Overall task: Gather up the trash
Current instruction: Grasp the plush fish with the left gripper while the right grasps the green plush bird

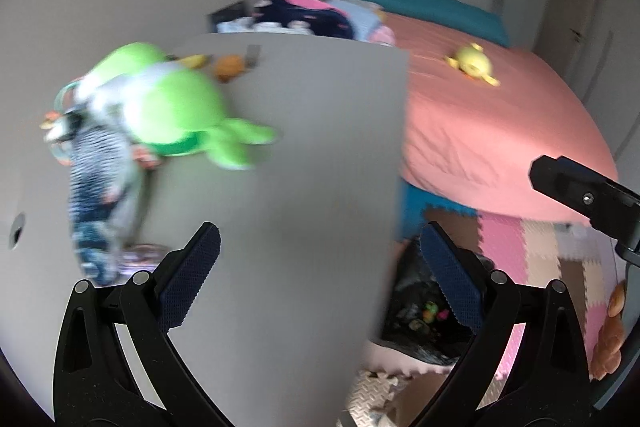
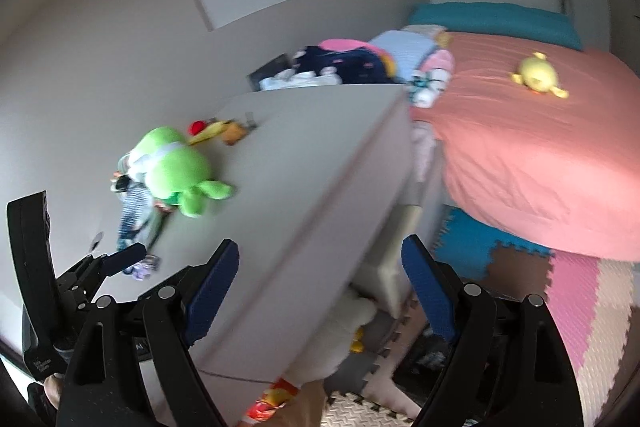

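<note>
- A black plastic trash bag [image 1: 424, 311] sits open on the floor, low and right of the grey table, with small bright scraps blurred inside it; the left wrist view shows it best.
- A small crumpled purple-and-white wrapper [image 2: 145, 267] lies on the near left part of the grey tabletop [image 2: 304, 187], just beyond the left gripper's blue tip.
- The left gripper [image 1: 320, 275] hangs above the table's near right edge, its 2 blue-padded fingers [image 1: 192, 279] spread wide apart and nothing between them.
- The right gripper [image 2: 320, 287] is also spread wide and empty, over the table's near corner.
- A green plush toy [image 2: 176, 171] lies on the left of the tabletop, touching a striped blue-and-white cloth [image 2: 134, 211] on its near side.
- A yellow banana-shaped toy [image 2: 210, 133] and a small orange toy [image 2: 234, 133] lie farther back.
- A bed with a salmon-pink sheet [image 1: 500, 115] stands on the right, with a yellow plush toy [image 1: 472, 63] on it.
- Folded clothes in dark blue and pink [image 1: 308, 15] are heaped beyond the table's far edge.
- Pink, blue and brown foam puzzle mats [image 2: 580, 287] cover the floor.
</note>
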The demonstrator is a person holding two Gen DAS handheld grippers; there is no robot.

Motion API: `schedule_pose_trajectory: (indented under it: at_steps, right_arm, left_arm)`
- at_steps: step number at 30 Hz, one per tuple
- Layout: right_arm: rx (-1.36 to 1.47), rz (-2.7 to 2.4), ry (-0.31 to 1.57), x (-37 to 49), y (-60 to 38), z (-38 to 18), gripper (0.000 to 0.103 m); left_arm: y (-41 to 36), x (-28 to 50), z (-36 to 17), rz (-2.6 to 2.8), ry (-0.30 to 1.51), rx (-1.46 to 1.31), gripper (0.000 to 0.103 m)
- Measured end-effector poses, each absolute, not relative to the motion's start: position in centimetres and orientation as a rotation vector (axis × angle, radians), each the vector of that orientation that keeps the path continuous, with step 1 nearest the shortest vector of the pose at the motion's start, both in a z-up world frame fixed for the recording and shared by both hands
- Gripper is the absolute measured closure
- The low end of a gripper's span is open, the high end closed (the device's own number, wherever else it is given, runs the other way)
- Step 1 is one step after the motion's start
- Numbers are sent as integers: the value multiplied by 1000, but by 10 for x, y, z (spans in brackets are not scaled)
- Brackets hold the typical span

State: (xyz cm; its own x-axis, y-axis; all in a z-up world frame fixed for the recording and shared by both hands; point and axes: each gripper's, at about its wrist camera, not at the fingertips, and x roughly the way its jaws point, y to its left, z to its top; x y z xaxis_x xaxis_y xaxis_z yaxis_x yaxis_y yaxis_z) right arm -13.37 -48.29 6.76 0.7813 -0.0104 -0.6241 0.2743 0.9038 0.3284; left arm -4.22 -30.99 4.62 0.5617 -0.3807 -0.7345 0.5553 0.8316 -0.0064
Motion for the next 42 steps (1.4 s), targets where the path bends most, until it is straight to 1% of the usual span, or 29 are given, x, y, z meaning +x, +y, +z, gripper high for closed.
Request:
schedule_pose_trajectory:
  at_steps: [6,9,15,19,24,33,34,35,36,37,38,40,41,42]
  right_arm:
    - [400,-38,671,-75,-437,73,19]
    - [405,1,675,-47,-418,74,15]
    - [410,56,710,9,-383,73,14]
    - [389,75,733,42,-363,72,14]
    - [400,85,755,73,-352,66,14]
    - [415,116,840,142,-330,39,14]
    - [413,120,842,143,-330,38,18]
    - [408,121,841,143,-329,37,26]
    - [405,120,838,143,-329,37,36]
    - [409,124,833,141,-329,37,45]
    - [417,142,826,138,-330,38,50]
    - [417,140,814,134,-332,41,59]
    - [413,139,806,132,-333,43,61]
    - [408,134,798,130,-333,45,63]
  left_arm:
    - [-245,-1,41,-415,838,156,6]
    - [-215,17,37,-354,859,113,6]
    - [-173,53,28,-291,919,-8,6]
    - [-169,70,22,-305,954,-53,6]
    - [-182,82,16,-310,964,-6,6]
    - [-186,101,8,-337,994,-55,6]
    - [-186,100,8,-340,988,-56,6]
    - [-187,101,9,-338,980,-53,9]
    - [-185,98,8,-337,970,-47,13]
    - [-186,97,9,-342,960,-37,26]
    - [-190,92,11,-360,954,-29,43]
    - [-193,87,13,-389,956,-38,56]
    - [-193,84,16,-393,940,-42,64]
    - [-192,80,20,-402,924,-43,67]
